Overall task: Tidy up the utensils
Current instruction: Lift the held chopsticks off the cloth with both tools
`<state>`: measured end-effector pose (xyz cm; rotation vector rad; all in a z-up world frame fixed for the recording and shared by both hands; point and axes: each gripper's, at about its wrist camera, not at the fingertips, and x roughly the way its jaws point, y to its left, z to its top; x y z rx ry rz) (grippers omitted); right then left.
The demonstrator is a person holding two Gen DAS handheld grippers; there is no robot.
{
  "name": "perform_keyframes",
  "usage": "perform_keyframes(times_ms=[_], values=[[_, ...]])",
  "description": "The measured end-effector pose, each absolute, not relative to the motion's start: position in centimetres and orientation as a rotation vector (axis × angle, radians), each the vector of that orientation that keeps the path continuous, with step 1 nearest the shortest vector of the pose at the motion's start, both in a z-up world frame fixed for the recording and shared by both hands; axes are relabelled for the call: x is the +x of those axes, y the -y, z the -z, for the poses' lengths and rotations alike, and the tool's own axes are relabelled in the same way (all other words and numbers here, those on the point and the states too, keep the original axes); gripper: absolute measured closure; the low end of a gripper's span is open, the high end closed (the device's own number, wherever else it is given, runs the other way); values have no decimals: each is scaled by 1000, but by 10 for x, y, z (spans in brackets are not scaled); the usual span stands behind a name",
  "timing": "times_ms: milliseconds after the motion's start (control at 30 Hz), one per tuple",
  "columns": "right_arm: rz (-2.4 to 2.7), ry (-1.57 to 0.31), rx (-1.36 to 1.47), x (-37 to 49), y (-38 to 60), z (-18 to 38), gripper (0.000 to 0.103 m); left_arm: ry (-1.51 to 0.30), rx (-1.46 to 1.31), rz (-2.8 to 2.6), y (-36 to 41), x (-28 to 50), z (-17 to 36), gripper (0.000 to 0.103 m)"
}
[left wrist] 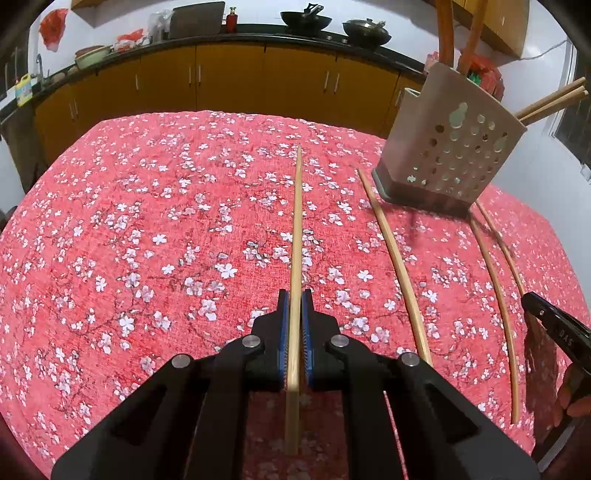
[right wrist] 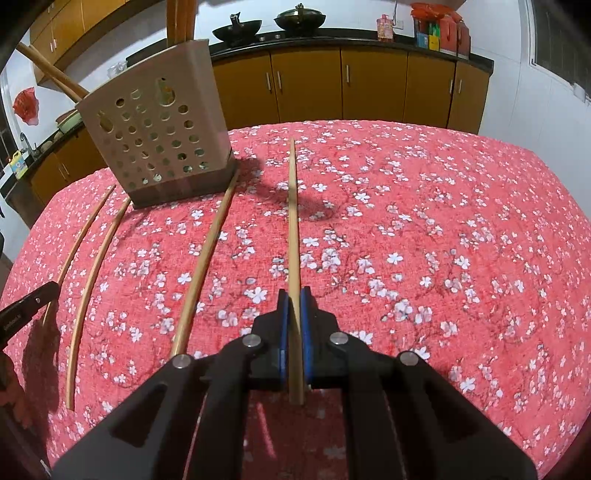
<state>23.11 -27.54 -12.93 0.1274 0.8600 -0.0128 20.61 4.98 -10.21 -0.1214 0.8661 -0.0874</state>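
Note:
My left gripper [left wrist: 295,297] is shut on a long wooden chopstick [left wrist: 297,221] that points away over the red floral tablecloth [left wrist: 147,221]. In the same way, my right gripper [right wrist: 294,295] is shut on another chopstick [right wrist: 293,221]. Two loose chopsticks [left wrist: 395,266] [left wrist: 495,295] lie between the two hands and show again in the right wrist view as one chopstick [right wrist: 96,280] and a second chopstick [right wrist: 207,258]. A perforated grey utensil holder [left wrist: 450,147] [right wrist: 159,129] stands beyond them. The holder carries chopsticks [left wrist: 554,99] and orange handles [left wrist: 447,33].
The right gripper's tip [left wrist: 532,301] shows at the right edge of the left wrist view. The left gripper's tip [right wrist: 48,291] shows at the left edge of the right wrist view. Yellow cabinets [left wrist: 229,81] under a dark counter with woks [left wrist: 304,18] run behind the table.

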Motion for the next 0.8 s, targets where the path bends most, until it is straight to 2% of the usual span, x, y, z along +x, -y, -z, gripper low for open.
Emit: perform_keyframes(times_ms=[800], values=[[11, -859, 137, 230, 275, 130, 95, -867, -150, 95, -49, 203, 101, 95]])
